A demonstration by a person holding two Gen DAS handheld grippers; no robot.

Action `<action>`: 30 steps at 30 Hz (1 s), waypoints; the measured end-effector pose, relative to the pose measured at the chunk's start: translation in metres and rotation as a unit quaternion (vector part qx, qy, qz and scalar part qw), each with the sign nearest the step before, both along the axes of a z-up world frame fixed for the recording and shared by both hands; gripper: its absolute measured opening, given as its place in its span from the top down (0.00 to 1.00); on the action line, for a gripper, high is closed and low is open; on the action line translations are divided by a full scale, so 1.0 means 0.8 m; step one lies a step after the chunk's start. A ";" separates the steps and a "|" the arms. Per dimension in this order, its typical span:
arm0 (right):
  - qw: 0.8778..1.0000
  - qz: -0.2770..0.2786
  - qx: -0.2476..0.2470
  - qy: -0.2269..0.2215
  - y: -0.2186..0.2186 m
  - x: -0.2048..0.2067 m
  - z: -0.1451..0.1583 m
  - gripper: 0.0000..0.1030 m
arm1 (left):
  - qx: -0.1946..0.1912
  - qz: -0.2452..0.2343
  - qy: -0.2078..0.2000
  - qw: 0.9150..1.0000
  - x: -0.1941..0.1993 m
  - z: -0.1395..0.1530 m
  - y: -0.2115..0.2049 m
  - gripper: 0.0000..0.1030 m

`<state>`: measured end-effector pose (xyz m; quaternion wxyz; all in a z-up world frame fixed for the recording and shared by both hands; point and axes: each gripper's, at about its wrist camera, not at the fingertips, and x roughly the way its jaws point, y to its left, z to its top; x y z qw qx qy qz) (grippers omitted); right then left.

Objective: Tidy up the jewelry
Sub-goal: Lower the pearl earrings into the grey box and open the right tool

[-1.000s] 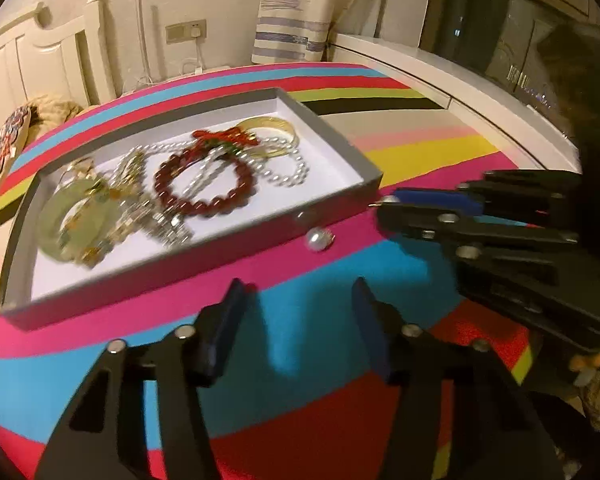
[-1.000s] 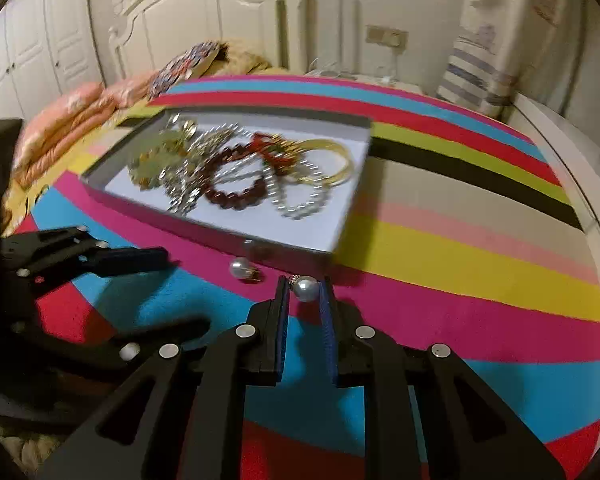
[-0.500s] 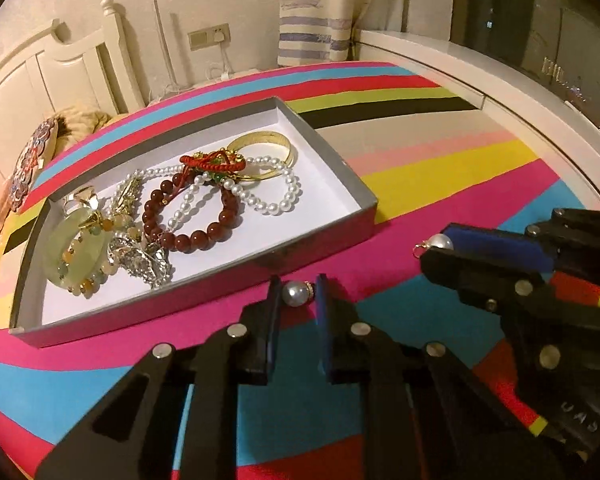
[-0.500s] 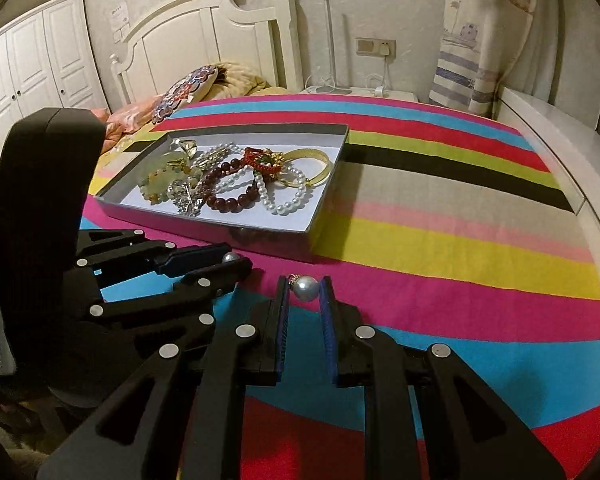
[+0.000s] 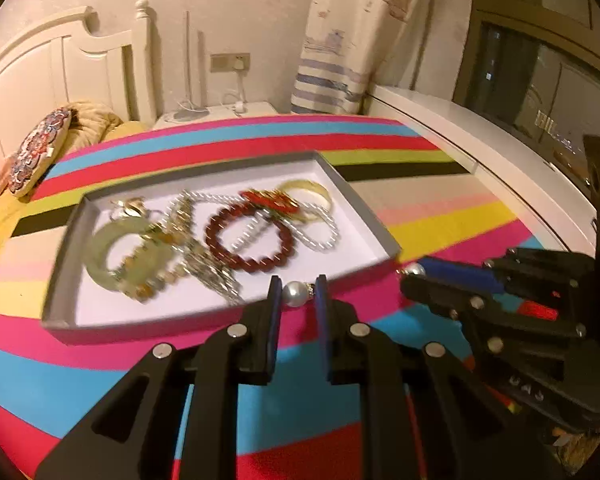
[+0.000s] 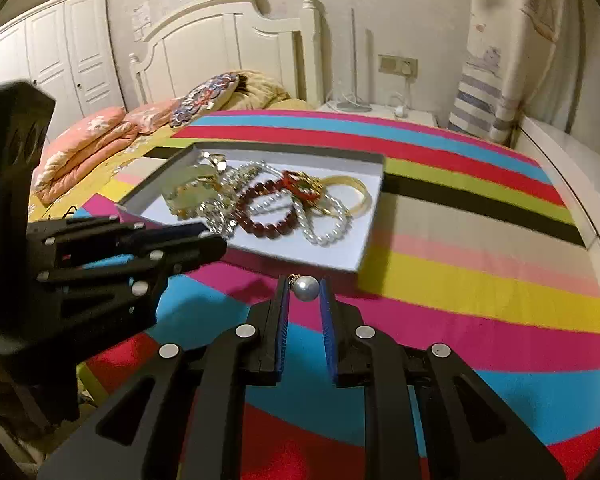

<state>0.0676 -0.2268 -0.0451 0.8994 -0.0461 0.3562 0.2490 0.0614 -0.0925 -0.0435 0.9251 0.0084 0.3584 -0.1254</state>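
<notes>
A shallow grey tray (image 5: 384, 236) with a white floor lies on the striped bedspread; it also shows in the right wrist view (image 6: 364, 248). In it lie a green jade bangle (image 5: 100, 256), a dark red bead bracelet (image 5: 252, 260), a white pearl bracelet (image 5: 324, 236) and a gold bangle (image 5: 312, 190). My left gripper (image 5: 298, 294) is shut on a pearl earring (image 5: 295, 294), raised in front of the tray's near wall. My right gripper (image 6: 304, 290) is shut on a second pearl earring (image 6: 305, 288), raised near the tray's right corner.
The striped spread (image 6: 480, 288) covers the bed. Pillows (image 6: 88, 140) and a white headboard (image 6: 220, 52) are behind the tray. A white window ledge (image 5: 480, 148) runs along the right. A nightstand with cables (image 5: 216, 112) stands at the wall.
My left gripper closed on the pearl earring that lay by the tray and lifted it. Both grippers have risen with their earrings; the right one stayed shut throughout.
</notes>
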 end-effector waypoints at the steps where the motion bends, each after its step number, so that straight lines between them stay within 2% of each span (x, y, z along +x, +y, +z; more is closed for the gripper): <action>1: 1.000 0.003 -0.001 -0.002 0.005 0.003 0.001 0.83 | -0.001 0.002 0.002 1.000 0.005 0.001 0.003 0.84; 6: 1.000 0.008 -0.009 -0.011 0.025 0.024 0.002 0.83 | 0.027 0.008 -0.006 1.000 0.029 -0.002 0.006 0.84; 10: 1.000 0.007 -0.009 0.002 0.032 0.043 -0.006 0.83 | 0.035 0.018 0.005 0.999 0.053 -0.015 0.009 0.84; 21: 1.000 -0.005 0.000 0.008 0.038 0.059 -0.017 0.82 | 0.053 0.034 -0.004 0.998 0.063 -0.021 0.013 0.83; 23: 1.000 -0.009 0.011 0.014 0.034 0.063 -0.018 0.80 | 0.055 0.040 -0.005 0.998 0.062 -0.022 0.016 0.68; 24: 1.000 -0.012 0.018 0.019 0.032 0.063 -0.018 0.77 | 0.055 0.044 -0.007 0.997 0.061 -0.022 0.019 0.53; 25: 0.999 -0.016 0.020 0.020 0.030 0.063 -0.018 0.70 | 0.058 0.054 -0.014 0.997 0.058 -0.021 0.022 0.44; 27: 0.999 -0.024 0.029 0.020 0.025 0.061 -0.015 0.58 | 0.064 0.069 -0.025 0.995 0.052 -0.018 0.031 0.32; 29: 0.998 -0.028 0.045 0.018 0.022 0.055 -0.011 0.39 | 0.061 0.081 -0.033 0.994 0.042 -0.014 0.045 0.20; 30: 0.998 -0.030 0.050 0.016 0.023 0.052 -0.009 0.35 | 0.060 0.087 -0.036 0.994 0.038 -0.013 0.050 0.11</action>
